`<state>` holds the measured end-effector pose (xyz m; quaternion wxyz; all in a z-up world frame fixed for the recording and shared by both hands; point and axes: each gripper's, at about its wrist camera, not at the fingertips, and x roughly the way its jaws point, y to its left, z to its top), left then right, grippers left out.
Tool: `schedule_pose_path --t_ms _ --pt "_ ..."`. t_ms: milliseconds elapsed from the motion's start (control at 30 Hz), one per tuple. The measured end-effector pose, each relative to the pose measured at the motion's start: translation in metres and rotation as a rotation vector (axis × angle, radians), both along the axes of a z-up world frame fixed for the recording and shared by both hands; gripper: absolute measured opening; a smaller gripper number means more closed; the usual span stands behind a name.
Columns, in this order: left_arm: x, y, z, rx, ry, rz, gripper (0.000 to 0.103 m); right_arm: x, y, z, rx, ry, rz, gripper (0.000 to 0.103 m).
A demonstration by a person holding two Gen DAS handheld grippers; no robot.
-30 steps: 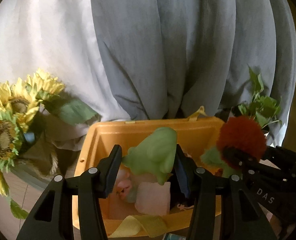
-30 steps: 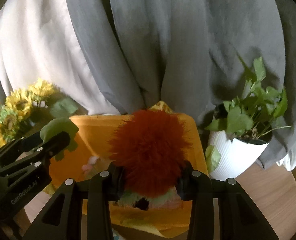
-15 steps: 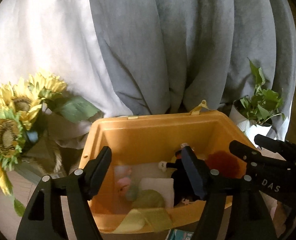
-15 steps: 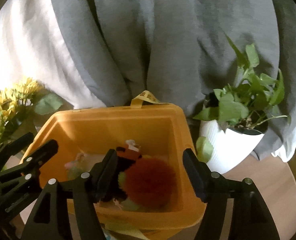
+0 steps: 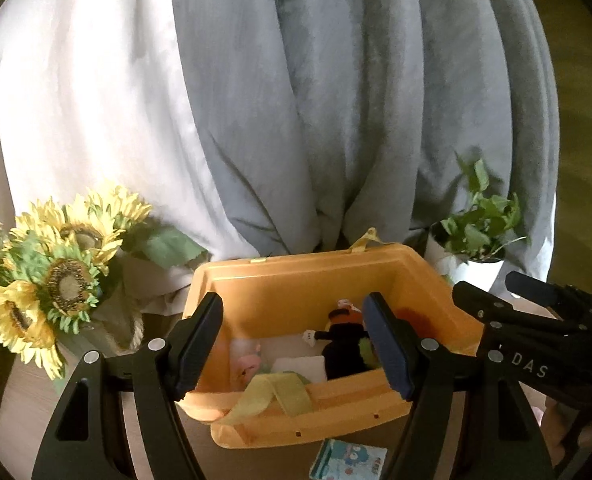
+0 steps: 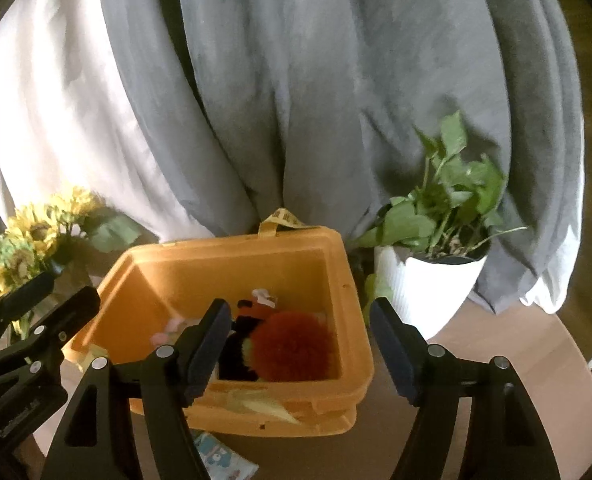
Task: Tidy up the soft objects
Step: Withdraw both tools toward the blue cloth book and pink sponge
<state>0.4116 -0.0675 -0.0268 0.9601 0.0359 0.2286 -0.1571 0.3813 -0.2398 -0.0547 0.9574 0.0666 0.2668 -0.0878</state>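
Right wrist view: both the right claw [image 6: 300,342] and left claw [image 5: 293,338] spread, empty, above orange bin [image 6: 348,320].

Both toys dropped into the orange bin [image 6: 348,300]; left gripper [image 5: 296,344] and right gripper [image 6: 300,344] now gape empty.

Behind your wooden table [image 6: 496,364] hang grey curtains [image 6: 316,100], with a white curtain [image 5: 75,120] to their left. Sunflowers [image 5: 55,280] stand below the white one; a potted plant [image 6: 436,248] sits at the grey folds' right.
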Motion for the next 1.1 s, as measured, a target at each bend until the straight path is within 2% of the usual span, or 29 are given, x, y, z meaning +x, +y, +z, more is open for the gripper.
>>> schedule_pose_path --t_ms 100,367,500,600,767,867,1100 --pt "-0.011 0.002 0.001 -0.005 -0.004 -0.01 0.072 -0.02 0.001 0.006 -0.015 -0.027 -0.031 0.078" --pt "-0.038 0.005 -0.006 -0.018 0.02 -0.028 0.074 -0.058 0.003 0.005 -0.034 -0.049 -0.115 0.081" --pt "-0.05 0.01 -0.014 -0.037 0.05 -0.022 0.075 -0.072 0.002 0.001 -0.012 -0.047 -0.161 0.082" --pt "-0.058 0.01 -0.022 -0.02 0.058 -0.024 0.076 -0.081 0.0 -0.002 -0.008 -0.047 -0.205 0.082" --pt "-0.068 0.009 -0.032 -0.007 0.058 -0.029 0.077 -0.101 -0.001 -0.014 -0.018 -0.031 -0.287 0.082" --pt "-0.072 0.005 -0.039 -0.013 0.079 -0.032 0.078 -0.109 -0.004 -0.023 0.005 -0.016 -0.312 0.082" --pt "-0.075 -0.005 -0.059 0.0 0.126 -0.031 0.079 -0.125 -0.009 -0.038 -0.027 -0.008 -0.41 0.085"
